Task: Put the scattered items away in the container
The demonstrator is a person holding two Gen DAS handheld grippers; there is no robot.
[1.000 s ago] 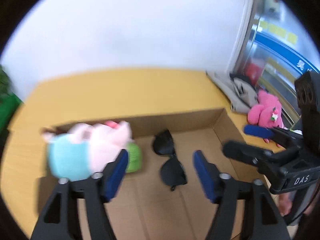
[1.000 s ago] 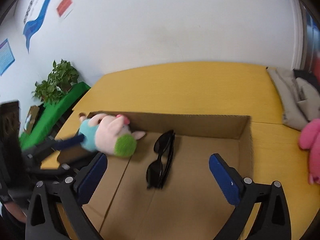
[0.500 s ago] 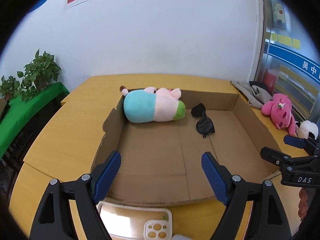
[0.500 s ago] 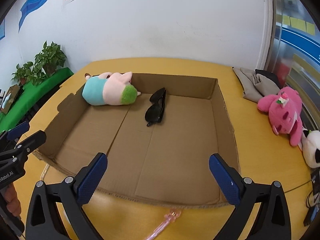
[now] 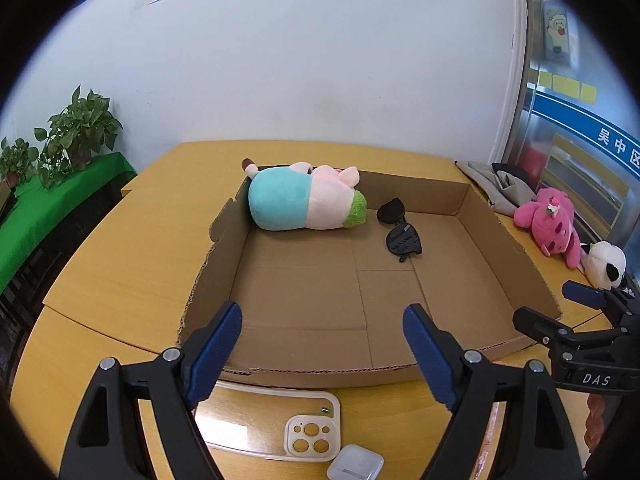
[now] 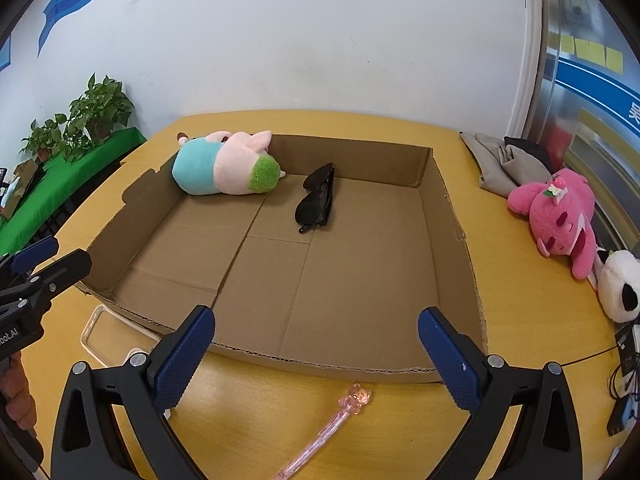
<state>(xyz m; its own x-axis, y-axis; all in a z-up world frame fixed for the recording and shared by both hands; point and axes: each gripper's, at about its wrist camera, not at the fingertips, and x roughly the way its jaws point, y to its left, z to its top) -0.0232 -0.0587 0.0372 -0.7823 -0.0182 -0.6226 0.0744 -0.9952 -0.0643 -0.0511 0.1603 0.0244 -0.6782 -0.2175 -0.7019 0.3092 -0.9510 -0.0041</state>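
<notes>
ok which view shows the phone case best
The left wrist view: the phone case lies nearly whole, camera cutout visible. The right wrist view shows only a corner behind the right gripper.

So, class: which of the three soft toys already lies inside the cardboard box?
The pink-and-teal plush, in the box's far left corner. The pink bear and panda lie outside it, on the table.

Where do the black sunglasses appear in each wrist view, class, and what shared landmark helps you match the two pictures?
Left wrist view: the sunglasses lie right of centre, on the floor of the cardboard box toward its far wall.
Right wrist view: the sunglasses lie near centre, again toward the far wall.
Shared landmark: the pig plush, just left of them in both.
</notes>
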